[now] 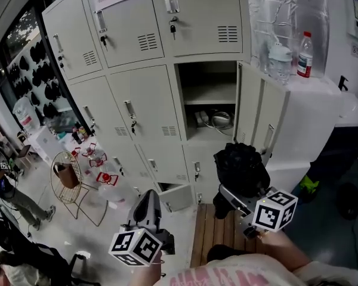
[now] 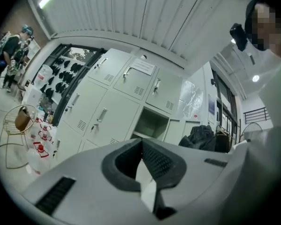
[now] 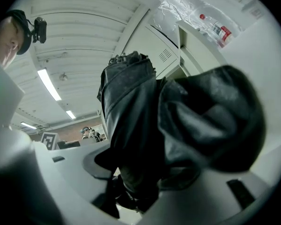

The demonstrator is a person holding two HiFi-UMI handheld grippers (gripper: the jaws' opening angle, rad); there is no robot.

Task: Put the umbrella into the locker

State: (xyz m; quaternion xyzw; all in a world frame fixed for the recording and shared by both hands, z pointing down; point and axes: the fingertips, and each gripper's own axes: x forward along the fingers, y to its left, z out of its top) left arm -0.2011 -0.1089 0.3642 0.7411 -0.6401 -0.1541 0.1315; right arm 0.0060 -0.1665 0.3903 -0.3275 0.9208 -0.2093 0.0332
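A black folded umbrella [image 1: 241, 167] is bunched up in my right gripper [image 1: 231, 194], whose jaws are shut on it. In the right gripper view the umbrella [image 3: 178, 125] fills the middle and hides the fingertips. It hangs in front of and below the open locker compartment [image 1: 207, 82], whose door [image 1: 250, 103] swings out to the right. A shelf inside the compartment carries coiled cables [image 1: 218, 119]. My left gripper [image 1: 148, 196] is lower left, shut with nothing in it, pointing level toward the lockers [image 2: 107, 111]. The umbrella [image 2: 201, 136] also shows at the right of the left gripper view.
The grey locker bank [image 1: 137, 106] has its other doors shut, some with keys. Bottles [image 1: 305, 55] stand on a white cabinet at the right. A wire basket stand [image 1: 68, 180] and red-capped jugs [image 1: 107, 180] sit on the floor at left. Wooden slats [image 1: 218, 231] lie below me. People stand far left.
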